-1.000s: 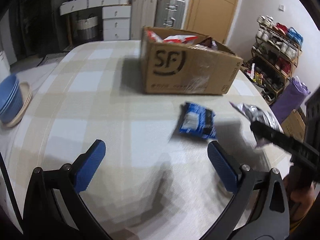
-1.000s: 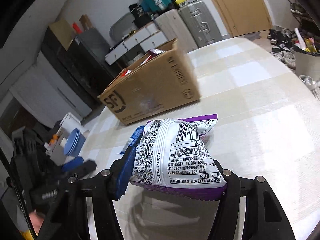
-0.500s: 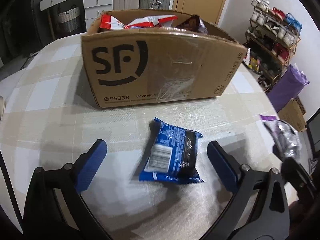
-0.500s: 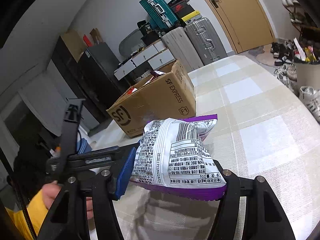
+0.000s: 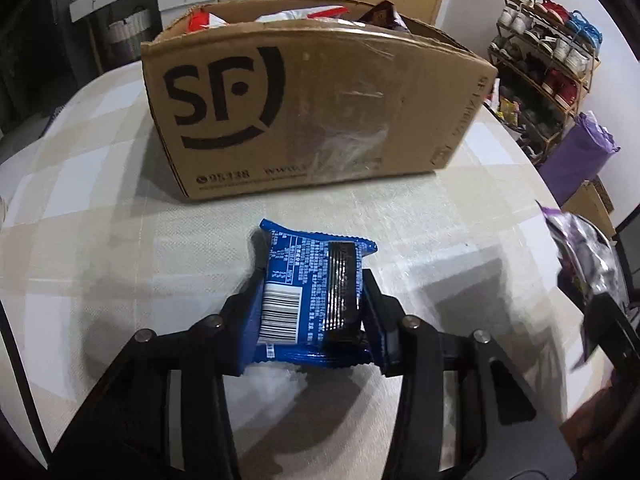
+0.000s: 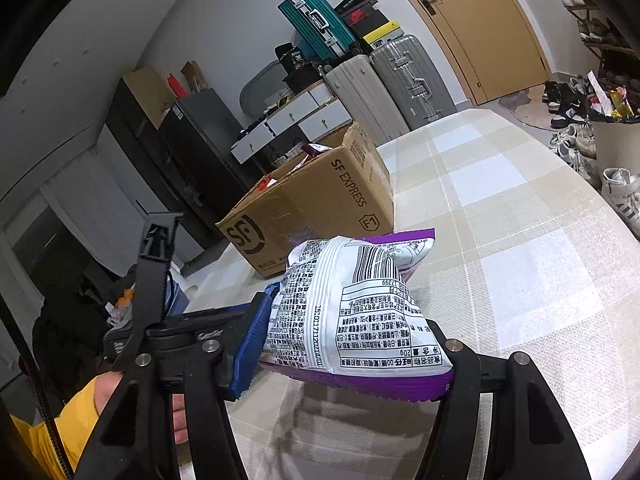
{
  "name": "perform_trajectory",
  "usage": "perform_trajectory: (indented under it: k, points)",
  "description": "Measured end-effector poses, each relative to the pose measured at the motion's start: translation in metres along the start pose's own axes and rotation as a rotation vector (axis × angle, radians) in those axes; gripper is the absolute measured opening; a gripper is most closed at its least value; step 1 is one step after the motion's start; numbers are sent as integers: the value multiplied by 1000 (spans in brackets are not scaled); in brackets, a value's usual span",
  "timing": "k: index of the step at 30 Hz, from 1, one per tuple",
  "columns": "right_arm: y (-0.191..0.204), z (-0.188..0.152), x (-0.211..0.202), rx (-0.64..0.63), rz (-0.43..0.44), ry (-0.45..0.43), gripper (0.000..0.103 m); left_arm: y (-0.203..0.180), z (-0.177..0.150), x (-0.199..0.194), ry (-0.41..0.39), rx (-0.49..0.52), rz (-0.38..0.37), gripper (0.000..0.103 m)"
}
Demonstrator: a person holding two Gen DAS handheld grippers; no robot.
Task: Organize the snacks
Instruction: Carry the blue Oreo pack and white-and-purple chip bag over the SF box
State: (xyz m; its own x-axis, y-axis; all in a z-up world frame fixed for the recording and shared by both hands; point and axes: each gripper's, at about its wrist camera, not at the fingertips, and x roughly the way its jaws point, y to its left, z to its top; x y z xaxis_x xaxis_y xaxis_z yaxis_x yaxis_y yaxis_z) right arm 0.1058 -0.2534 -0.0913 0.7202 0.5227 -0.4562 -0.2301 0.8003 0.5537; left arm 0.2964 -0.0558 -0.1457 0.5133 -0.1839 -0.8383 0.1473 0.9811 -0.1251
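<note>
The left claw squeezes one blue snack pack just above the table, in front of the one big cardboard box. The right claw squeezes one purple and white bag, held up in the air. Both snacks look light, soft and crinkly. Holding them by the sides, gently, seems best, so nothing inside gets crushed.

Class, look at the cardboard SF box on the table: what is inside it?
Over the rim of the cardboard box, tops of snack packets show: red and white ones and a dark one. The box walls hide everything lower down, so the count is unknown.
</note>
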Motion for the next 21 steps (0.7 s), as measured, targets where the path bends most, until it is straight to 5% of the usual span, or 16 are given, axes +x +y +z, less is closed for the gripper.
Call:
perform_trajectory:
  k: [6, 21]
  points:
    - [0, -1, -1, -3, 0, -1, 63, -13, -15, -26, -54, 55, 1, 41]
    - [44, -16, -16, -107, 20, 33, 63, 35, -84, -119, -141, -53, -43, 41]
